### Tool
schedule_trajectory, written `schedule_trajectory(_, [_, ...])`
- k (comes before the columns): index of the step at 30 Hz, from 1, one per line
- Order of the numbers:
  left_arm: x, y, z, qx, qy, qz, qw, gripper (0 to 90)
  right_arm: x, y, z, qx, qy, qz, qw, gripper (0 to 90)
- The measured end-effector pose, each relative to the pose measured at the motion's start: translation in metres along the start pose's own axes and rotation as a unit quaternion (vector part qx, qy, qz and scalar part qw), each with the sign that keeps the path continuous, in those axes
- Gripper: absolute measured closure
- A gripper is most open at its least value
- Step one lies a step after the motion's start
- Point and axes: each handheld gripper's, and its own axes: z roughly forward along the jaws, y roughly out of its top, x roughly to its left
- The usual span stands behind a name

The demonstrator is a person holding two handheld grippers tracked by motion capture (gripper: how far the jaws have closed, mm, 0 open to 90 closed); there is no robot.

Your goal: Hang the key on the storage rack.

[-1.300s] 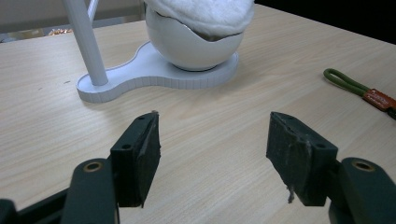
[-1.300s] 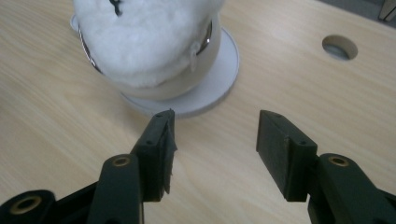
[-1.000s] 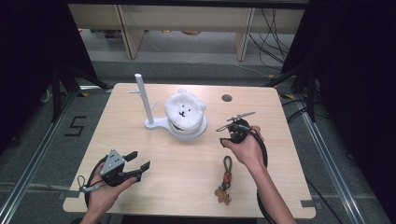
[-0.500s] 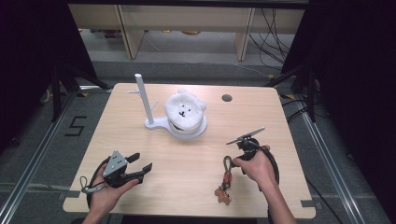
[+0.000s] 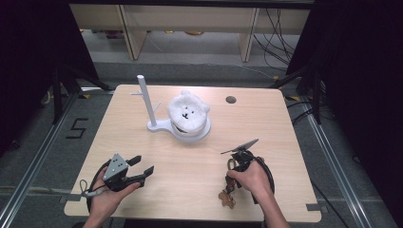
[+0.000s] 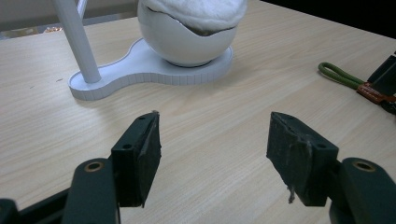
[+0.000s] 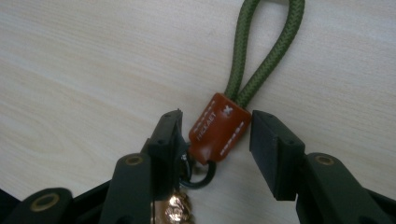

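We see that the right gripper (image 7: pixel 215 135) has travelled from beside the white stand toward the tabletop's near edge, lowering over the keychain (image 7: pixel 219 128); its fingers (image 7: pixel 273 149) now bracket the brown leather tab, not yet closed.

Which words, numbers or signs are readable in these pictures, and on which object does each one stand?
"5": dark mark on the grey floor, left of the table.
"X": white stitched cross on the brown leather tab of the green cord loop, between the right gripper jaws.
White letters along that tab's edge: too blurred to read with certainty.
The plush bear carries only a face, no text.
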Motion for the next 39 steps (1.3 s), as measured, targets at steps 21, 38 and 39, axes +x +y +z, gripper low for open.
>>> schedule_trajectory(21, [-0.004,0.000,0.001,0.001,-0.005,-0.001,1.0000,34.9,0.011,0.008,0.009,0.026,-0.039,-0.010,0.9988,71.2])
schedule_trajectory(38, [-0.002,0.003,-0.001,-0.014,-0.001,-0.016,0.9998,33.3,0.018,-0.004,-0.015,-0.048,0.007,-0.072,0.9962,78.9])
schedule_trajectory(39, [-0.002,0.003,-0.001,-0.014,-0.001,-0.016,0.9998,33.2,0.018,-0.004,-0.015,-0.048,0.007,-0.072,0.9962,78.9])
